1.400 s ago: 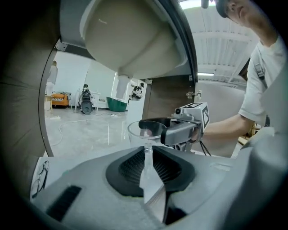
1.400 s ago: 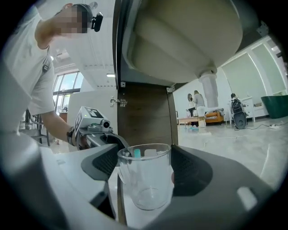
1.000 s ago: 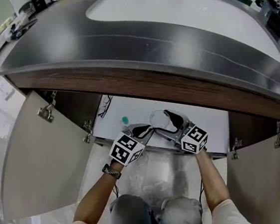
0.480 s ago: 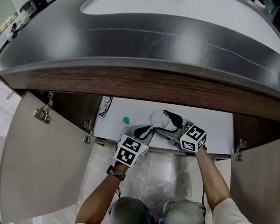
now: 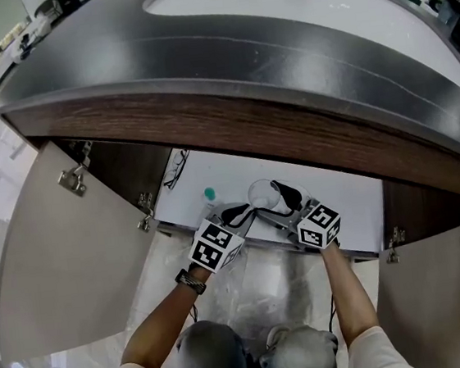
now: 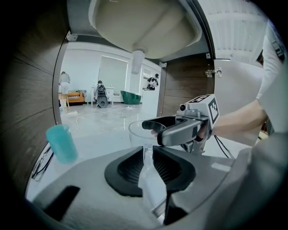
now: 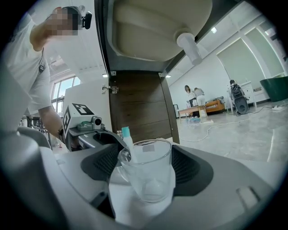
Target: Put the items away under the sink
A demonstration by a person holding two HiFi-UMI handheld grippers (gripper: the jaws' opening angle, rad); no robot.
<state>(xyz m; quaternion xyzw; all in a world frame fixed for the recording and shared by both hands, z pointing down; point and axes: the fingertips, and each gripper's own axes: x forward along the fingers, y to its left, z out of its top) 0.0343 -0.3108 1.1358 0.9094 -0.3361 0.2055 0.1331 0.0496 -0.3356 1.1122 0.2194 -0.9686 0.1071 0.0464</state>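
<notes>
A clear glass mug [image 5: 262,193] is low over the front of the white cabinet floor [image 5: 339,199] under the sink. My right gripper [image 5: 285,193] is shut on the mug's body [image 7: 146,173], one pad on each side. My left gripper [image 5: 237,214] comes in from the left. Its jaws are narrowly shut on the mug's thin handle [image 6: 147,155] and have just been opening slightly, with the handle still between them. A teal cup [image 5: 209,195] stands on the floor just left of the mug [image 6: 139,132]. Whether the mug touches the floor I cannot tell.
Both cabinet doors hang open, one at the left [image 5: 66,264] and one at the right [image 5: 449,294]. The basin's underside [image 6: 144,22] and drain pipe [image 6: 137,60] hang overhead. A pair of spectacles [image 5: 175,170] lies at the floor's left edge. The dark countertop [image 5: 199,59] overhangs the cabinet.
Both grippers have sunk a little with the mug between them. The teal cup and the doors have not moved.
</notes>
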